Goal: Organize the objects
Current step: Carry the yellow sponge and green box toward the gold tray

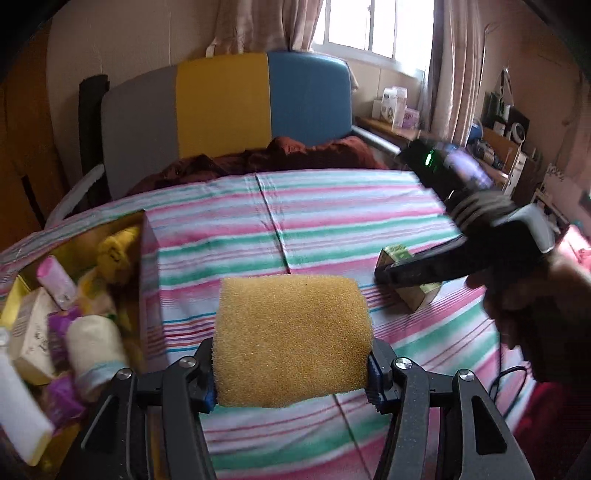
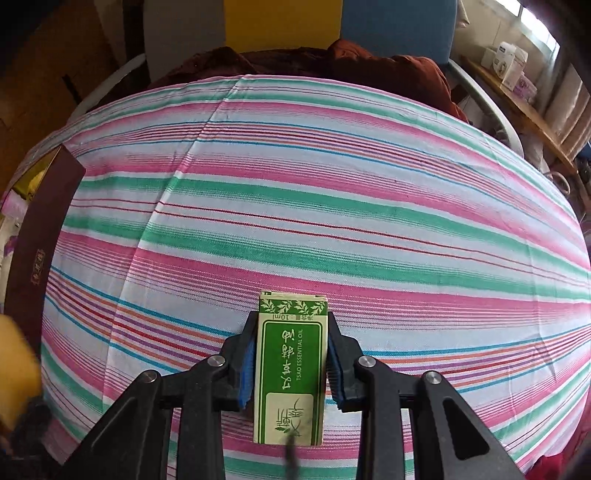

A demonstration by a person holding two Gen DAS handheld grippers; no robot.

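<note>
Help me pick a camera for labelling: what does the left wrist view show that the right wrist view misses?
Left wrist only: the inside of the storage box, with small packages, and the window. Right wrist only: the printed green label on the small box, gripped by the right gripper. Both: the yellow sponge held by the left gripper, the striped sheet, and the headboard.

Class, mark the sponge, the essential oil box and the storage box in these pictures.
sponge (image 1: pixel 291 339), left wrist view, middle of its top face.
essential oil box (image 2: pixel 290 373), right wrist view, green label panel.
storage box (image 1: pixel 147 258), left wrist view, right-hand wall.
</note>
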